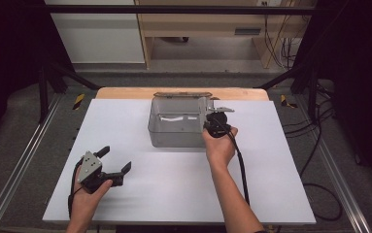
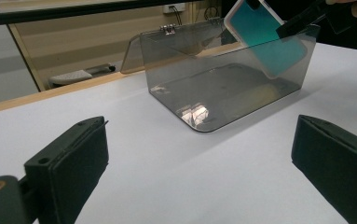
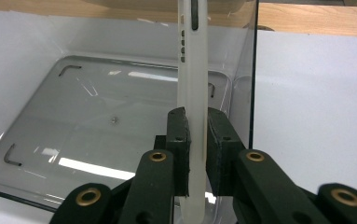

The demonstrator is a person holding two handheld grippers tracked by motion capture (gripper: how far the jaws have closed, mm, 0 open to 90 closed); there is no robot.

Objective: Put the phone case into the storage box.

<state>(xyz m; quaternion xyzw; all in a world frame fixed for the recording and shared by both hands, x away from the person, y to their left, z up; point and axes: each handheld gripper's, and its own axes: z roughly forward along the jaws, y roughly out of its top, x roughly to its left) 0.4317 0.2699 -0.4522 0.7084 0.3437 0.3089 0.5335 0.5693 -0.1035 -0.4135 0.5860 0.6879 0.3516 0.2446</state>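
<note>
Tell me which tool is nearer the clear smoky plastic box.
Right. The right tool is at the clear smoky plastic box, holding a teal phone in a white case over its right end. The left tool sits apart on the white table, jaws open.

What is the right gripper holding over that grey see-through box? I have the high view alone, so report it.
Observer: The right gripper is shut on the thin edge of a slim phone in a white-rimmed case.
Operator: Give me the colour of its back.
Observer: Teal, as the left gripper view shows it.
Operator: Tell me how it sits to the box.
Observer: Tilted, with its lower end inside the smoky clear plastic box, near one end wall.
</note>
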